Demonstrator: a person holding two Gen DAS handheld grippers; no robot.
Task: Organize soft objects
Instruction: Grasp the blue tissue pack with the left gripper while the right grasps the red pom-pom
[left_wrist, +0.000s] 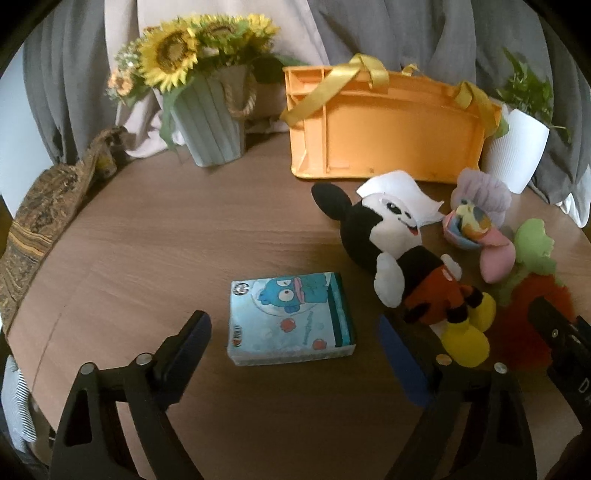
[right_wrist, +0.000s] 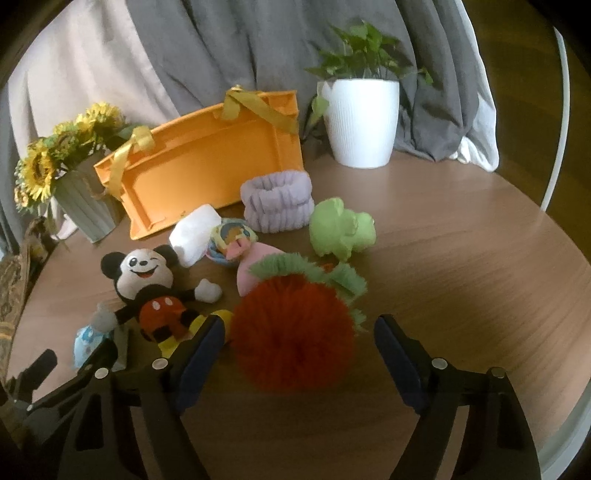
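We hold both wide apart: left hand-held gripper (left_wrist: 295, 343) over the tissue pack (left_wrist: 290, 318), right hand-held gripper (right_wrist: 300, 345) around the fuzzy orange plush (right_wrist: 295, 332) on the counter (right_wrist: 461, 266). Risk: fur slips; neighbouring Mickey plush (right_wrist: 147, 288) snags.

Mouse plush (right_wrist: 147, 291) supine, fuzzy orange plush (right_wrist: 295, 332) beside
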